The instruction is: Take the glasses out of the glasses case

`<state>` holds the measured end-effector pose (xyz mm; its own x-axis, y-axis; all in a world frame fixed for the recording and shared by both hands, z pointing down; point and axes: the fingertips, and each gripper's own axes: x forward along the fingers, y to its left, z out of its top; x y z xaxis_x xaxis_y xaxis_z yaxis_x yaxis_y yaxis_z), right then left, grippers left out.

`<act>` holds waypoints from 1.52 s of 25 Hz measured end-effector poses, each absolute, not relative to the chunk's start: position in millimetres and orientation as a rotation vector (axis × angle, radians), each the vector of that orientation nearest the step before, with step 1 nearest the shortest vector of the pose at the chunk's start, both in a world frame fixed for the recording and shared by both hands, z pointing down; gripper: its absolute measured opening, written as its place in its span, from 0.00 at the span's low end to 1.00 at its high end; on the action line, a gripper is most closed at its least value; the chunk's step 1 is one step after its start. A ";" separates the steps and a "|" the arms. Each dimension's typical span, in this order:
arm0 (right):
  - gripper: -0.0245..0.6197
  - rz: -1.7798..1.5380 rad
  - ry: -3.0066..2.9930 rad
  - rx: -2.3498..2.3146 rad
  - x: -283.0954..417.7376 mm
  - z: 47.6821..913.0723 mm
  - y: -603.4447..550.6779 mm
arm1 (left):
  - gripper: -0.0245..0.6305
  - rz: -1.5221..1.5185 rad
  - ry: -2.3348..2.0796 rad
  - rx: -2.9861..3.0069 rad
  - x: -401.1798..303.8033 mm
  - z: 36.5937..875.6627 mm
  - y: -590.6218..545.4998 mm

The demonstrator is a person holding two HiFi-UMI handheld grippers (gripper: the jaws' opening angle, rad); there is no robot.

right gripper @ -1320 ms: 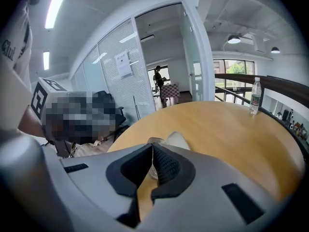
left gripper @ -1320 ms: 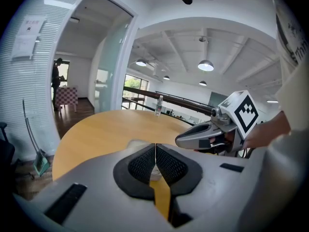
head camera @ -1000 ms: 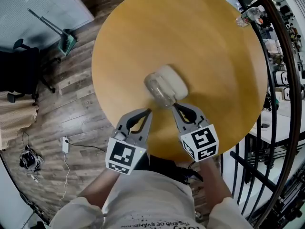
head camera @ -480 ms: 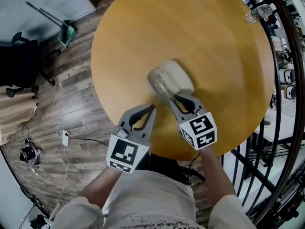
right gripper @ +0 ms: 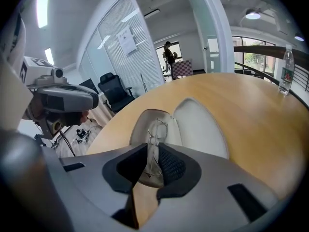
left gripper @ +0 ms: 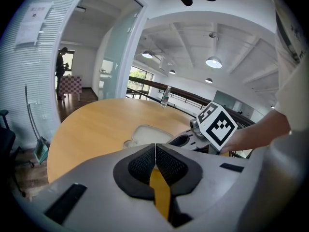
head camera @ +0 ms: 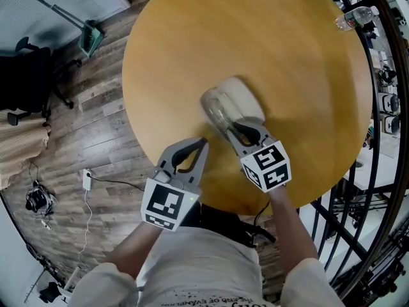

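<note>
Right gripper view puts the thin wire-framed glasses at centre frame. They lie in the left half of the open cream clamshell glasses case, and their long axis runs straight up the frame, in line with the claw rather than across it. The right claw has its dark ribbed pads drawn in to a narrow slot, with the near end of the glasses pinched between them. The far end pokes out above the pads, over the tray. As I judge it, the lift should go up and back toward the bottom of the frame, along that axis, so the far end clears the tray rim

In the head view the case sits mid-frame on the round honey-coloured wooden tabletop. The right claw is at the case's lower edge, and the glasses are too fine to pick out there. The left claw waits just below and left of the case, apart from it. In the left gripper view that claw is closed, pad against pad, with nothing between. It looks well placed to steady the case if the case tips

Bare wood lies all round the case. A clear plastic water bottle stands well apart at upper right, and the tabletop's rim curves just below both claws, so a backward pull soon passes over the edge
</note>
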<state>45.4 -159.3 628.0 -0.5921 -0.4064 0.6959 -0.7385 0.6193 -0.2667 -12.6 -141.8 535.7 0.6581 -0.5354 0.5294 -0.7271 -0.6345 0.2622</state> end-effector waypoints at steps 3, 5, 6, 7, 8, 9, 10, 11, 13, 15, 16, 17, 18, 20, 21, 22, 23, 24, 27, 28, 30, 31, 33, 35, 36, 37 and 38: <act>0.17 0.742 -2.243 0.866 43.2 634.6 -159.5 | 0.08 0.560 -0.991 2.405 -15.1 538.3 -143.8; 0.16 0.750 -2.237 0.854 42.7 637.6 -159.7 | 0.08 0.559 -0.993 2.401 -16.1 539.3 -144.9; 0.16 0.753 -2.233 0.849 42.4 638.9 -159.9 | 0.07 0.559 -0.994 2.398 -17.0 539.8 -145.3; 0.15 0.755 -2.229 0.844 41.9 640.2 -159.9 | 0.07 0.559 -0.995 2.396 -18.2 540.3 -145.6; 0.14 0.756 -2.225 0.839 41.5 641.5 -159.6 | 0.08 0.560 -0.997 2.394 -19.4 540.7 -145.8; 0.13 0.758 -2.222 0.832 41.0 642.6 -159.0 | 0.07 0.560 -1.000 2.391 -20.5 541.0 -145.8; 0.13 0.760 -2.220 0.823 40.6 643.7 -158.3 | 0.08 0.560 -1.002 2.388 -21.3 541.3 -145.9; 0.12 0.762 -2.218 0.815 40.1 644.8 -157.8 | 0.07 0.559 -1.004 2.386 -21.9 541.5 -146.3; 0.11 0.766 -2.215 0.798 39.4 646.1 -157.5 | 0.08 0.557 -1.008 2.383 -22.7 541.1 -147.3; 0.10 0.780 -2.218 0.786 38.5 646.1 -157.6 | 0.07 0.554 -1.011 2.383 -23.2 540.4 -148.1; 0.10 0.794 -2.222 0.782 38.0 645.8 -157.9 | 0.07 0.553 -1.011 2.383 -23.2 540.4 -148.5; 0.10 0.812 -2.225 0.781 37.6 645.5 -158.3 | 0.08 0.551 -1.012 2.382 -23.3 540.7 -148.9; 0.10 0.824 -2.228 0.781 37.5 645.4 -158.9 | 0.07 0.550 -1.013 2.381 -23.4 540.8 -149.3; 0.10 0.824 -2.227 0.785 38.2 645.0 -160.1 | 0.07 0.549 -1.014 2.378 -23.5 540.5 -149.6; 0.10 0.816 -2.226 0.788 38.9 644.5 -160.4 | 0.08 0.548 -1.014 2.377 -23.4 540.2 -149.4; 0.10 0.807 -2.226 0.791 39.7 643.7 -160.7 | 0.08 0.548 -1.013 2.378 -23.3 539.9 -148.9; 0.09 0.800 -2.226 0.795 40.1 642.6 -161.0 | 0.07 0.549 -1.013 2.378 -23.4 539.6 -148.4; 0.09 0.794 -2.226 0.797 40.2 641.5 -161.3 | 0.07 0.549 -1.013 2.379 -23.9 539.3 -147.9; 0.09 0.784 -2.222 0.797 39.7 638.8 -162.3 | 0.08 0.549 -1.016 2.378 -26.3 538.1 -147.4; 0.09 0.781 -2.221 0.797 39.6 637.8 -162.6 | 0.07 0.549 -1.016 2.378 -26.7 537.7 -147.4; 0.10 0.776 -2.222 0.798 39.4 636.6 -163.2 | 0.07 0.549 -1.016 2.381 -26.7 537.4 -147.6; 0.09 0.774 -2.223 0.798 39.3 636.5 -163.5 | 0.08 0.550 -1.016 2.383 -26.8 537.6 -147.7; 0.09 0.772 -2.225 0.796 39.4 636.1 -163.1 | 0.08 0.550 -1.018 2.386 -26.6 537.6 -147.4; 0.09 0.771 -2.228 0.794 40.2 634.5 -161.8 | 0.08 0.549 -1.019 2.388 -26.1 536.5 -146.5; 0.09 0.770 -2.229 0.795 40.6 633.1 -161.2 | 0.07 0.549 -1.020 2.389 -26.2 535.4 -146.1; 0.09 0.768 -2.229 0.796 41.0 631.4 -160.9 | 0.08 0.547 -1.022 2.390 -26.6 534.1 -145.9; 0.09 0.766 -2.230 0.799 41.3 629.6 -160.9 | 0.07 0.545 -1.024 2.392 -27.1 532.6 -145.9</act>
<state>41.3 -160.9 629.6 -0.6100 -0.3290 0.7209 -0.7025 0.6455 -0.2998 -27.1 -145.9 532.6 0.6411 -0.5582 0.5267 -0.7486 -0.6060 0.2689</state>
